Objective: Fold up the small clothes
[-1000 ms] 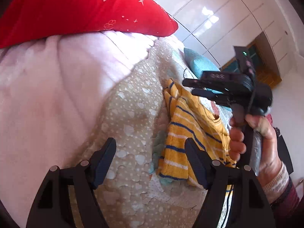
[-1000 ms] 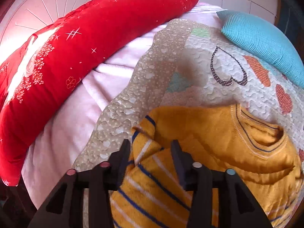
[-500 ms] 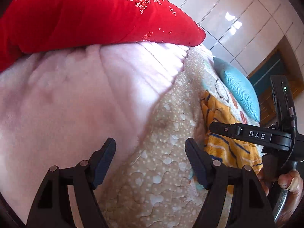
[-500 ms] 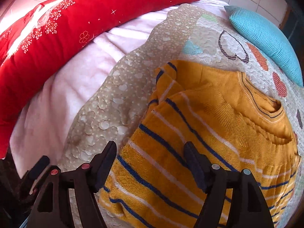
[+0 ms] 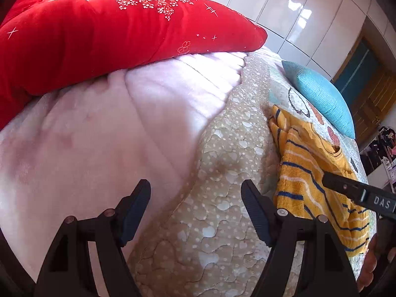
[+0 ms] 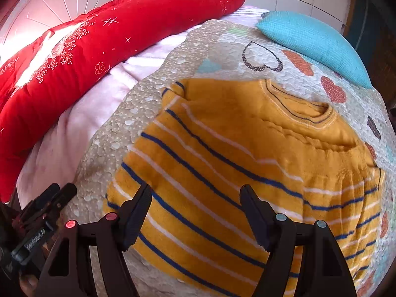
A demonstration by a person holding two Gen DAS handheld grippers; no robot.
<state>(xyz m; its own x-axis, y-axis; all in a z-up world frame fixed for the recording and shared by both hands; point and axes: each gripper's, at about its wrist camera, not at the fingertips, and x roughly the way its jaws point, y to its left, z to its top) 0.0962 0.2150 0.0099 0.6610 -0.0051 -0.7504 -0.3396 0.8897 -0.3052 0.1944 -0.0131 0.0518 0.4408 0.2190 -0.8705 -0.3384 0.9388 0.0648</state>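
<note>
A small mustard-yellow knitted sweater with navy and white stripes (image 6: 247, 163) lies flat on a beige quilted bedspread dotted with white hearts and larger coloured heart patches (image 6: 158, 74), its ribbed round neckline toward the far end of the bed and its striped lower part nearest the right wrist camera. One sleeve looks folded in over the body on the side nearest the red quilt (the crease shows as a bunched edge near the shoulder). The right claw (image 6: 195, 212) hangs above the sweater's striped lower part with its two black fingers spread wide and nothing between them; whether the tips touch the knit cannot be told. The left claw (image 5: 195, 210) is likewise spread wide and empty, hovering over the bedspread (image 5: 222, 173) just beside the sweater (image 5: 311, 173), where the bedspread meets a pale pink plush blanket (image 5: 99, 136). A thick red padded quilt with white floral embroidery (image 5: 111, 29) lies bunched along the far side of the pink blanket, and a turquoise textured cushion (image 6: 311, 42) sits on the bedspread beyond the sweater's neckline, apart from it. Glossy white cabinet panels (image 5: 297, 12) rise behind the bed.
</note>
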